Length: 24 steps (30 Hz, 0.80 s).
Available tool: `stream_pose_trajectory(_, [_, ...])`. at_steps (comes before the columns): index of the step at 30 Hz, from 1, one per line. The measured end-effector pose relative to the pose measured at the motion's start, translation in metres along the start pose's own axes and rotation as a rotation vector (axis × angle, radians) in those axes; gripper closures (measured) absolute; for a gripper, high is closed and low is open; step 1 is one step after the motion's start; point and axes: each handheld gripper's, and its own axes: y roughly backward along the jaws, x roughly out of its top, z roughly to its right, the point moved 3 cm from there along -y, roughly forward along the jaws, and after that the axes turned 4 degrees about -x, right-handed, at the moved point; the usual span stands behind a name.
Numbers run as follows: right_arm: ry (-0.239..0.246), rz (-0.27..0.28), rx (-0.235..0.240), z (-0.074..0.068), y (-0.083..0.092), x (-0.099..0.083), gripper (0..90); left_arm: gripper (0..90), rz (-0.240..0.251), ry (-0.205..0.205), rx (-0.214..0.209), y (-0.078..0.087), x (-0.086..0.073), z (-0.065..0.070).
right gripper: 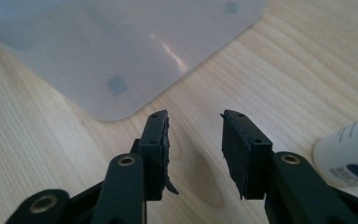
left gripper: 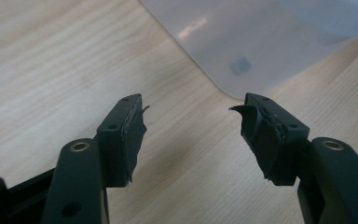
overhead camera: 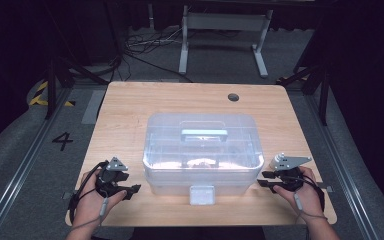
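Observation:
A clear plastic storage box [overhead camera: 202,145] with a lid and a pale blue handle [overhead camera: 204,134] stands in the middle of the wooden table [overhead camera: 130,105]. Its front latch [overhead camera: 201,194] hangs over the near side. Left of the box, a hand holds my left gripper [overhead camera: 132,190] low over the table, its jaws open and empty. In the left gripper view the left gripper [left gripper: 191,114] points at the box's rounded corner [left gripper: 242,42]. My right gripper [overhead camera: 261,179] sits at the box's right front corner. There the right gripper [right gripper: 195,122] is open and empty, facing the box corner [right gripper: 121,51].
A white round container with a printed label [right gripper: 349,151] stands just beside the right gripper's jaw. A round cable hole [overhead camera: 233,97] is at the table's far right. Beyond the table are a white frame [overhead camera: 225,30] and cables on the floor.

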Motion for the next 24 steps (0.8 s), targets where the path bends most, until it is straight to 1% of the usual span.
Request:
stream_pose_trajectory(1, [0.001,0.005,0.001,0.002,0.000,-0.003,61.7,39.0,-0.009,0.015,-0.021,-0.003,-0.002,-0.001])
stream_pose_trajectory(2, [-0.007,0.013,0.002,0.003,0.000,-0.005,61.5,38.2,-0.014,0.019,-0.030,-0.005,-0.003,-0.003])
stream_pose_trajectory(4, [-0.019,0.016,0.003,0.006,0.000,-0.009,60.7,37.4,0.000,0.044,-0.024,-0.007,-0.004,-0.008])
stream_pose_trajectory(6, [-0.023,0.023,-0.008,0.009,-0.001,-0.012,59.8,34.4,0.002,0.047,-0.017,-0.007,-0.004,-0.010])
stream_pose_trajectory(7, [-0.025,0.025,-0.009,0.009,-0.002,-0.013,58.5,30.8,-0.013,0.052,-0.008,-0.008,-0.004,-0.011])
stream_pose_trajectory(8, [-0.026,0.026,-0.011,0.010,-0.002,-0.013,57.3,28.0,-0.015,0.051,0.001,-0.008,-0.004,-0.011])
stream_pose_trajectory(11, [-0.033,0.026,-0.016,0.011,-0.005,-0.013,55.3,25.9,0.001,0.058,0.004,-0.008,-0.002,-0.011])
stream_pose_trajectory(12, [-0.032,0.029,-0.017,0.011,-0.005,-0.013,54.9,26.4,0.002,0.057,0.007,-0.008,-0.001,-0.010])
stream_pose_trajectory(13, [-0.031,0.034,-0.018,0.010,-0.005,-0.013,53.6,29.4,-0.001,0.050,0.007,-0.007,0.000,-0.009])
stream_pose_trajectory(14, [-0.031,0.034,-0.018,0.010,-0.005,-0.013,53.6,30.5,-0.001,0.050,0.007,-0.007,0.000,-0.009])
stream_pose_trajectory(15, [-0.032,0.037,-0.021,0.010,-0.005,-0.012,52.4,30.5,0.002,0.045,0.008,-0.006,0.001,-0.007])
stream_pose_trajectory(17, [-0.034,0.046,-0.026,0.009,-0.006,-0.012,51.0,34.4,0.007,0.010,0.012,-0.004,0.002,-0.006])
stream_pose_trajectory(18, [-0.035,0.050,-0.026,0.009,-0.006,-0.012,50.1,37.7,0.013,-0.017,0.016,-0.002,0.002,-0.006])
stream_pose_trajectory(19, [-0.034,0.054,-0.026,0.009,-0.006,-0.012,49.5,39.4,0.023,-0.051,0.029,0.000,0.003,-0.007])
stream_pose_trajectory(20, [-0.035,0.057,-0.025,0.009,-0.007,-0.011,48.5,40.5,0.045,-0.046,0.028,0.000,0.003,-0.006])
stream_pose_trajectory(21, [-0.035,0.056,-0.022,0.008,-0.007,-0.011,47.5,41.6,0.057,-0.042,0.016,0.002,0.003,-0.007])
stream_pose_trajectory(22, [-0.031,0.058,-0.021,0.008,-0.008,-0.011,46.8,42.8,0.080,-0.029,-0.001,0.003,0.004,-0.007])
stream_pose_trajectory(24, [-0.026,0.054,-0.022,0.008,-0.009,-0.011,46.6,45.6,0.087,-0.033,-0.006,0.004,0.003,-0.009])
